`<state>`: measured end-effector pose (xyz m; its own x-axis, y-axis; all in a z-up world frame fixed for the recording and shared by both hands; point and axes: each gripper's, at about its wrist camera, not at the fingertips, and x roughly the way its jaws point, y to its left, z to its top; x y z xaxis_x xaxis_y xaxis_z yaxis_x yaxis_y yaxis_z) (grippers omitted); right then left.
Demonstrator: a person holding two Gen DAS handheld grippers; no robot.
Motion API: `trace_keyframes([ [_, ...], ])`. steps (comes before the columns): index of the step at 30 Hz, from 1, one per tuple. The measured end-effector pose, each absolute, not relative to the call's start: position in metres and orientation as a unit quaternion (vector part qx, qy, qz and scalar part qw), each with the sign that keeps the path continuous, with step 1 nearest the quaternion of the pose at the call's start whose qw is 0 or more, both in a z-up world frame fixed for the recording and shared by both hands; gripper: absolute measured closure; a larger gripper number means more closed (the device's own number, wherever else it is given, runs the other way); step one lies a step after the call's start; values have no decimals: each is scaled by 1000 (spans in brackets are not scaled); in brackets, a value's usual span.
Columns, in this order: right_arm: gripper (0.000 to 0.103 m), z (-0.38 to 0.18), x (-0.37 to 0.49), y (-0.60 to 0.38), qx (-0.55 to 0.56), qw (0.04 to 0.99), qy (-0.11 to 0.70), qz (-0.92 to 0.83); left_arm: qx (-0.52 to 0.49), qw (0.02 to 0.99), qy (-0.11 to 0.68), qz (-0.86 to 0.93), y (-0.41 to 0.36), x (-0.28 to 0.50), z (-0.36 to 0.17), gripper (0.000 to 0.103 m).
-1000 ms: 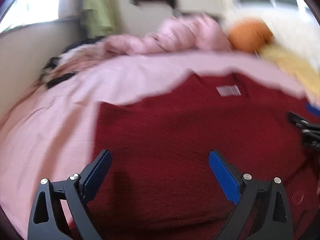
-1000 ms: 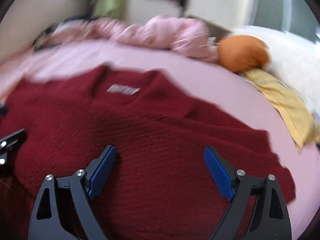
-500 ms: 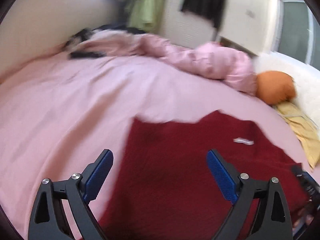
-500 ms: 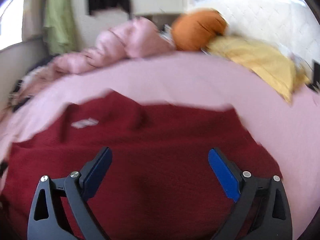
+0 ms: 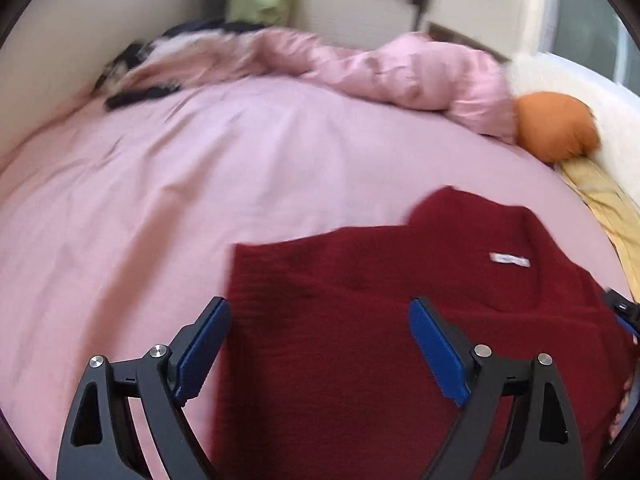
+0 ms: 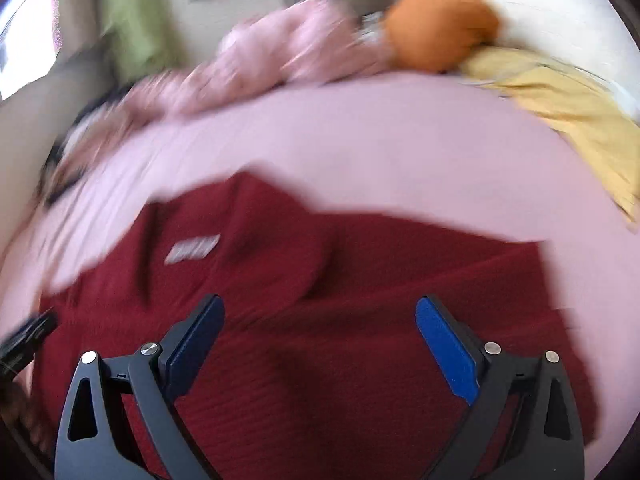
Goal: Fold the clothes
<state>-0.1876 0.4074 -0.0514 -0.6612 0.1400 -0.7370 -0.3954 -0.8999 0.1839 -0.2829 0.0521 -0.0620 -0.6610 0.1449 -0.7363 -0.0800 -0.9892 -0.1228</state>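
On the bed (image 5: pixel 168 184), over its pink sheet, much is smeared by motion blur, worst in the right wrist view; the dark red sweater's (image 5: pixel 380 340) lower part is cut off by the frame edge in both views. It is a ribbed knit lying flat, neck toward the pink duvet (image 5: pixel 400 68). Its white neck label (image 5: pixel 509 259) is too blurred to read. The left gripper (image 5: pixel 320 344) and right gripper (image 6: pixel 320 344) hover above it, fingers spread wide, holding nothing.
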Motion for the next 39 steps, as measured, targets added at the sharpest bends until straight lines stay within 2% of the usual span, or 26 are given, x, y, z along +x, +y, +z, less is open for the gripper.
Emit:
trace_keyframes([
  [4, 6, -60, -175, 441, -393, 190, 191, 879, -455, 65, -45, 887, 38, -296, -96, 9],
  [8, 5, -53, -164, 426, -384, 178, 168, 890, -458, 52, -27, 887, 47, -297, -87, 10],
  [13, 5, -44, -151, 407, -373, 162, 139, 903, -424, 70, -67, 901, 56, -266, -55, 12],
  [18, 5, -60, -141, 368, -397, 120, 105, 904, -447, 100, 3, 889, 100, -248, -77, 12],
  [21, 4, -81, -147, 360, -425, 123, 82, 893, -437, 100, 57, 892, 109, -244, -88, 7],
  [27, 4, -54, -131, 382, -390, 148, 105, 903, -428, 76, -2, 901, 72, -238, -58, 11],
  [31, 4, -53, -107, 422, -380, 202, 144, 891, -463, 60, -5, 884, 50, -238, -86, 10],
  [36, 2, -74, -119, 418, -427, 208, 91, 875, -464, 69, -5, 883, 51, -240, -89, 8],
  [39, 3, -57, -115, 415, -423, 198, 107, 878, -464, 68, -13, 883, 56, -229, -72, 9],
])
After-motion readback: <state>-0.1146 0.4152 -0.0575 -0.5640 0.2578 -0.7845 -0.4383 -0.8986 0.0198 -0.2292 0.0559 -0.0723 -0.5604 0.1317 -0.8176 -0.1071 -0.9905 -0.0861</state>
